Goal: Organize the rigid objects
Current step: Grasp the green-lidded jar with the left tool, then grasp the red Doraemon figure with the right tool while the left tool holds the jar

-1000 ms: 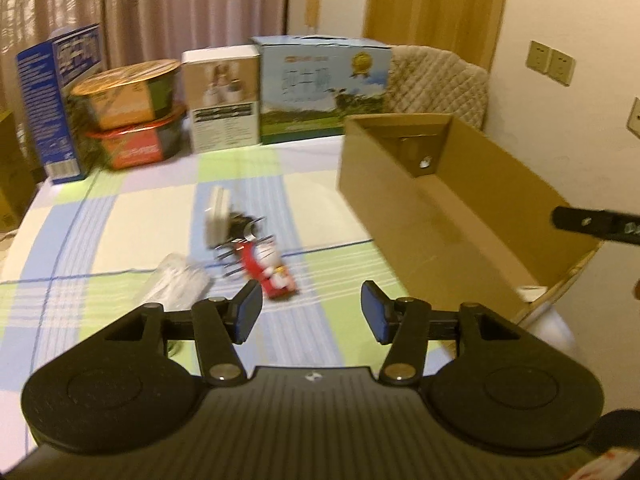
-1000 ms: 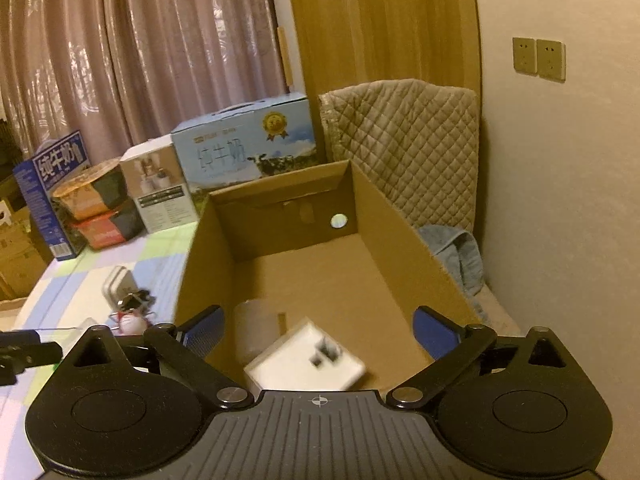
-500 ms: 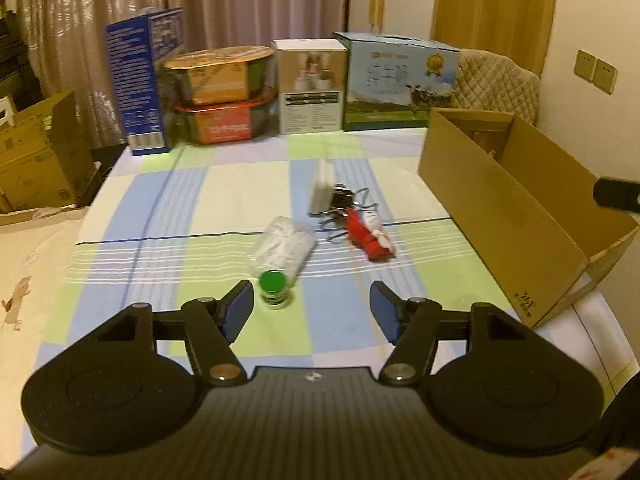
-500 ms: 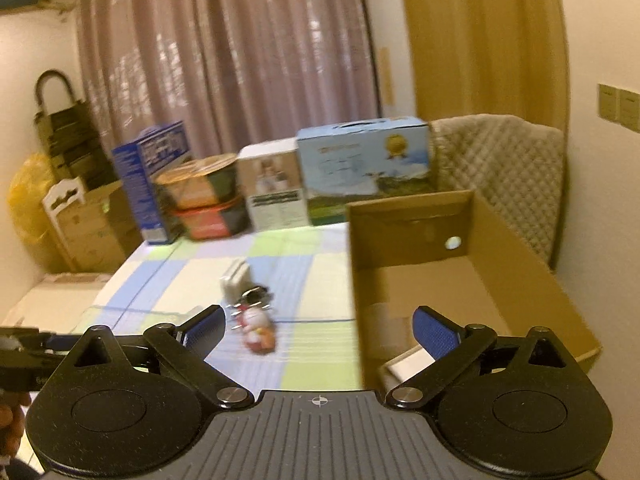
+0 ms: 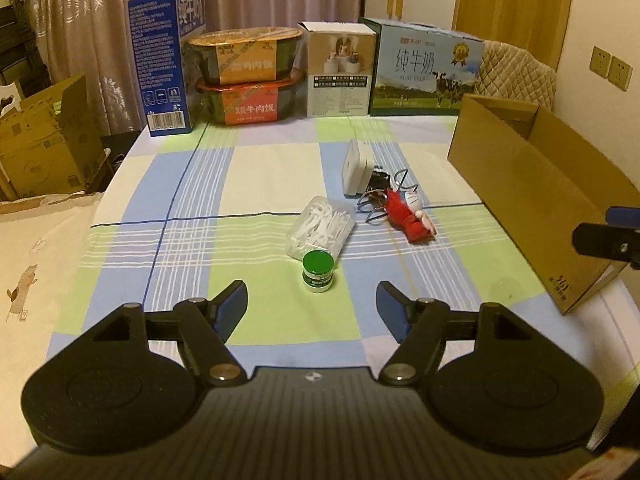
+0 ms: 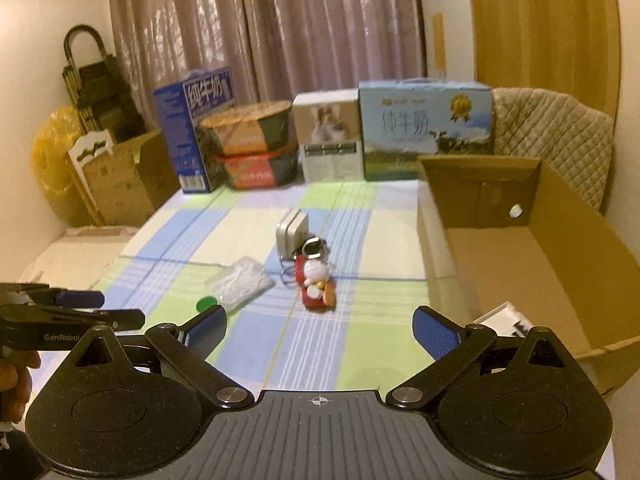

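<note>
On the checked tablecloth lie a small green-lidded jar (image 5: 317,271), a clear box of floss picks (image 5: 322,233), a red and white toy figure (image 5: 412,216) with metal clips, and a white charger (image 5: 353,167). My left gripper (image 5: 312,308) is open and empty, just short of the jar. My right gripper (image 6: 320,330) is open and empty above the table's near edge, left of the open cardboard box (image 6: 560,240), which holds a white box (image 6: 505,321). The toy (image 6: 316,284), the floss box (image 6: 242,282) and the jar (image 6: 206,303) also show in the right wrist view.
Milk cartons (image 5: 424,68), stacked noodle bowls (image 5: 246,76) and a white carton (image 5: 340,68) line the table's far edge. A quilted chair (image 6: 556,140) stands behind the cardboard box (image 5: 536,184). More cardboard boxes (image 5: 44,144) sit on the floor to the left.
Both grippers pulled back and up from the cardboard box side. The left now faces the green jar; the right has swung left off the box toward the table. Both stayed open.
</note>
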### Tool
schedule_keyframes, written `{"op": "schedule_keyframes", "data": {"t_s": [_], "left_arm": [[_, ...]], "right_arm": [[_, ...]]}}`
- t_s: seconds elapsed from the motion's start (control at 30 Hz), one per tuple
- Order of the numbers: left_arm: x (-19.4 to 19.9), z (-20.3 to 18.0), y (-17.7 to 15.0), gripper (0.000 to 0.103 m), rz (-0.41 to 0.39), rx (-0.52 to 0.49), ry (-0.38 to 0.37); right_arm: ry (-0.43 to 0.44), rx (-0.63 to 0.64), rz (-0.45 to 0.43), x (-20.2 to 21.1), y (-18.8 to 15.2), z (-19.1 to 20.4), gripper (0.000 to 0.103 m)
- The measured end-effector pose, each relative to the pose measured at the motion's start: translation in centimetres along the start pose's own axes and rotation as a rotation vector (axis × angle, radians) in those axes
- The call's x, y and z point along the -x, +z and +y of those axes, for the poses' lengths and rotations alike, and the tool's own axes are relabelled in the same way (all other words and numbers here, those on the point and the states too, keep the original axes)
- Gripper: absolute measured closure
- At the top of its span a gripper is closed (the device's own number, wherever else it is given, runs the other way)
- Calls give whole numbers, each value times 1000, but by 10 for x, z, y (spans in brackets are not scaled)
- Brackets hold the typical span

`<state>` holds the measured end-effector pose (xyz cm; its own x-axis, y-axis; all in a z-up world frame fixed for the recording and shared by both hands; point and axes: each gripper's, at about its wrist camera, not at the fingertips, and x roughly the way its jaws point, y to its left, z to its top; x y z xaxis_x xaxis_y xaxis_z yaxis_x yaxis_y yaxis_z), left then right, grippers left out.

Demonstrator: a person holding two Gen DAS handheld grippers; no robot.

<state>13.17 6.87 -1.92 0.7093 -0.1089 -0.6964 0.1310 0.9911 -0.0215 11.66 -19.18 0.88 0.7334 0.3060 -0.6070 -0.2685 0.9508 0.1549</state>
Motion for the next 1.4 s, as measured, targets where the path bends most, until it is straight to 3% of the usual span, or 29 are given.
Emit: {"op": "schedule_keyframes", "data": {"t_s": [0.3,0.63,0.8,0.93,1.13,1.27,1.4], "left_arm": [[-55,1,-7,38,19,-62,-34],[-114,1,-5,59,34,-103,-36],[-132,2,-4,65,60,-97,-56],[-140,3,-4,78,79,-80,-68],[-131,4,-4,78,77,-51,-63],[-121,3,-1,78,35,-49,-48],[-119,7,5,78,3,-25,-36]], "right_arm": [[-2,6,63,-55,-5,-3,9],[-9,24,112,-114,-3,-17,18],[-3,19,127,-136,-2,-21,18],[5,16,133,-148,-1,-22,18],[12,32,126,-163,5,-20,19],[22,50,128,-177,9,-18,21],[30,81,118,-192,16,-16,30]]}}
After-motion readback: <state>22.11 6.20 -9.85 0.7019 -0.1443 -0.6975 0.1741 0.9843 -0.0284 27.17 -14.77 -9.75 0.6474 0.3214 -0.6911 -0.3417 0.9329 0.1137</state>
